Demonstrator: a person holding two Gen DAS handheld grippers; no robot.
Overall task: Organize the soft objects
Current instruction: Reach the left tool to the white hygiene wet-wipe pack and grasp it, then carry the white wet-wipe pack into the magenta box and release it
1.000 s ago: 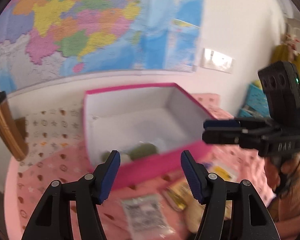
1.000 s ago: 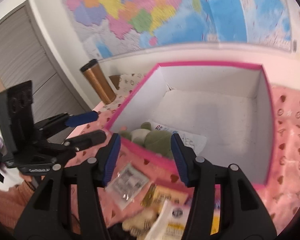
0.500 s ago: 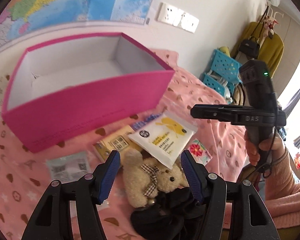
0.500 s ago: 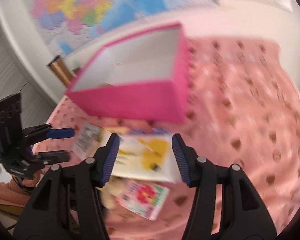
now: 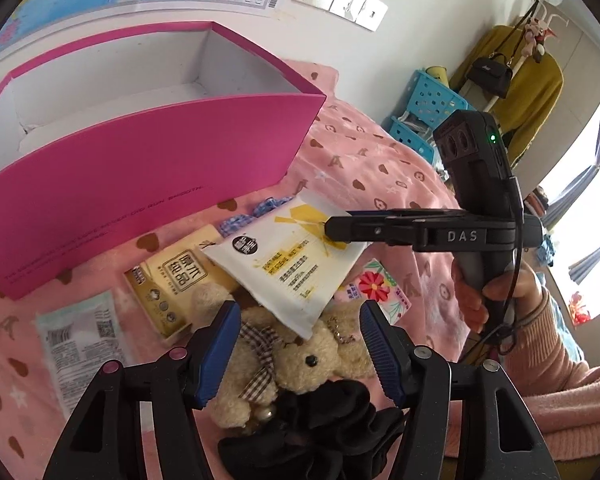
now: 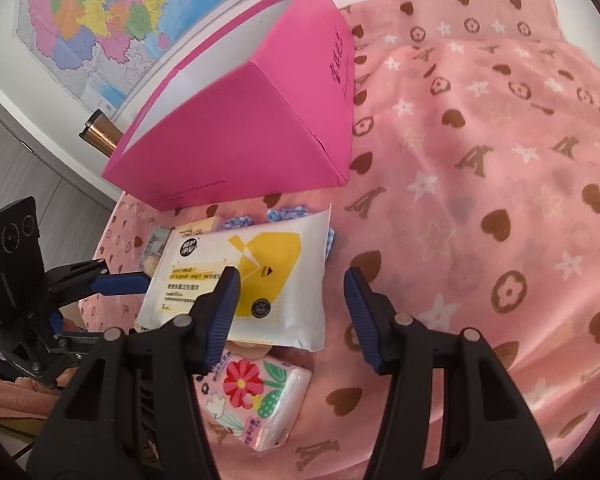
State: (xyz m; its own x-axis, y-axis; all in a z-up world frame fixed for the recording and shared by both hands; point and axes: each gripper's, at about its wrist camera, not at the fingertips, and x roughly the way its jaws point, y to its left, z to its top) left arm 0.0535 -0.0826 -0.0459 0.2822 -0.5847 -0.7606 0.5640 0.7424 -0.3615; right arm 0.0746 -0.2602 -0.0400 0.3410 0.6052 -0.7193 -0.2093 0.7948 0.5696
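Most of the sorting is still ahead of you, by the look of it: the pink box (image 5: 148,184) stands open at the back of the pink cloth (image 6: 480,160), and in these views no goods show inside it. The soft things lie in a heap just in front of it: the white and yellow wipes pack (image 5: 288,264) rests on top, leaning over the teddy bear (image 5: 296,356), with a yellow tissue pack (image 5: 176,284), a flowered tissue pack (image 6: 252,400), a grey sachet (image 5: 84,332) and a black scrunchie (image 5: 320,428) around them. Your left tongs (image 5: 298,350) stand apart, straddling the bear without pressing it; their jaws have just been closing a little. Your right tongs (image 6: 290,316) are also apart and empty, one finger over the wipes pack, the other over bare cloth. A second ago both views looked into the box from above, where a green soft toy lay in a corner; now both tongs have dipped down to the heap, and the box interior has mostly slipped from sight.
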